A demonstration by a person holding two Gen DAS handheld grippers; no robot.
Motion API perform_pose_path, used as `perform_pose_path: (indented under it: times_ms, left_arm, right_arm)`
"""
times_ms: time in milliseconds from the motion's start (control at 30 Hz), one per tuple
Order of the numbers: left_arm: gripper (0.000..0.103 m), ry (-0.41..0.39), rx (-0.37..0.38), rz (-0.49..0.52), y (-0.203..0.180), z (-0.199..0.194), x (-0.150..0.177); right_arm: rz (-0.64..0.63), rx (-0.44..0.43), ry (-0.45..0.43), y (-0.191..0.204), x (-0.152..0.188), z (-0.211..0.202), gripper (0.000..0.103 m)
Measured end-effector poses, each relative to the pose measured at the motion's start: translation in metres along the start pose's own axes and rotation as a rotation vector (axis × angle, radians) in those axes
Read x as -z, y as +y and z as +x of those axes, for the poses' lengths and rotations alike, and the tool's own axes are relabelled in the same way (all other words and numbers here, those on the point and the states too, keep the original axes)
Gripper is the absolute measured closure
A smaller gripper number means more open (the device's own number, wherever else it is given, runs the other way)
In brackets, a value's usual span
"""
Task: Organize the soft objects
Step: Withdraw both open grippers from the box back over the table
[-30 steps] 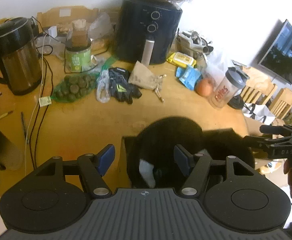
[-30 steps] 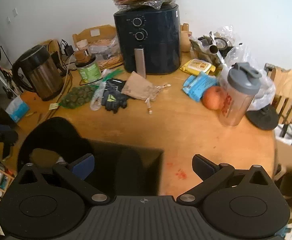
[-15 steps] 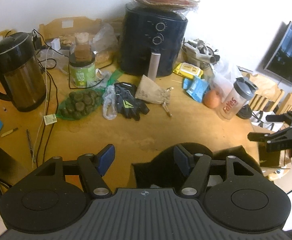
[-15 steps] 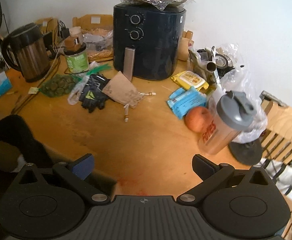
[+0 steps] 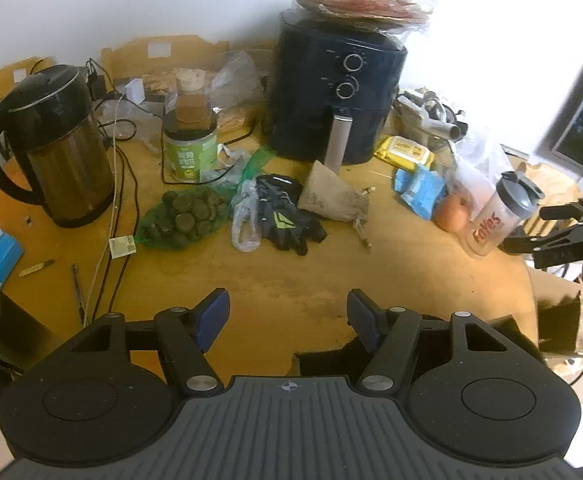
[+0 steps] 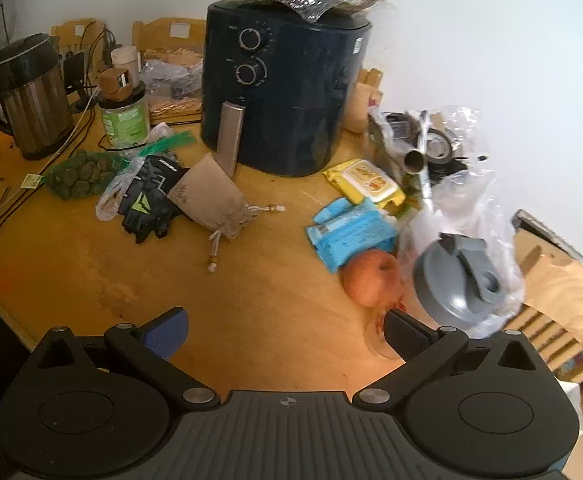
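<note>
Two claws are held over a cluttered round wooden bench (image 5: 275,280). The left claw (image 5: 287,316) is seen with its blue pads spread apart and nothing between them, above bare wood near the front edge. The right claw (image 6: 287,332) is likewise spread wide and empty, its right finger just beside a grey-lidded shaker bottle (image 6: 457,284) and a reddish apple (image 6: 371,276). Soft things are grouped mid-bench in front of a dark air fryer (image 5: 335,96): a black glove (image 5: 283,216), touched on its right by a beige drawstring pouch (image 5: 331,196), with a crumpled clear plastic bag (image 5: 245,212) on its left. A green net bag of round dark pieces (image 5: 183,220) is seen beside a steel kettle (image 5: 55,144).
</note>
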State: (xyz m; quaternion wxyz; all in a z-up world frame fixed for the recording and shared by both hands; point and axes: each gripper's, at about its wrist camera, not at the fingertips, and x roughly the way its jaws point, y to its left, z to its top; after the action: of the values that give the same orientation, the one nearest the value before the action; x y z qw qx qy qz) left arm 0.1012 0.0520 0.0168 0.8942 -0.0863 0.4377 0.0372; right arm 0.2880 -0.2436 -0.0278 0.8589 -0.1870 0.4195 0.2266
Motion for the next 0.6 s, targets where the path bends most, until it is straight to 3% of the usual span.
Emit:
perform_pose_path:
  times_ms: [600]
  left_arm:
    - [0.039,0.021,-0.042,-0.106,0.015,0.005,0.005]
  right_arm:
    - [0.092,-0.231,0.032,-0.001,-0.039,0.103,0.0]
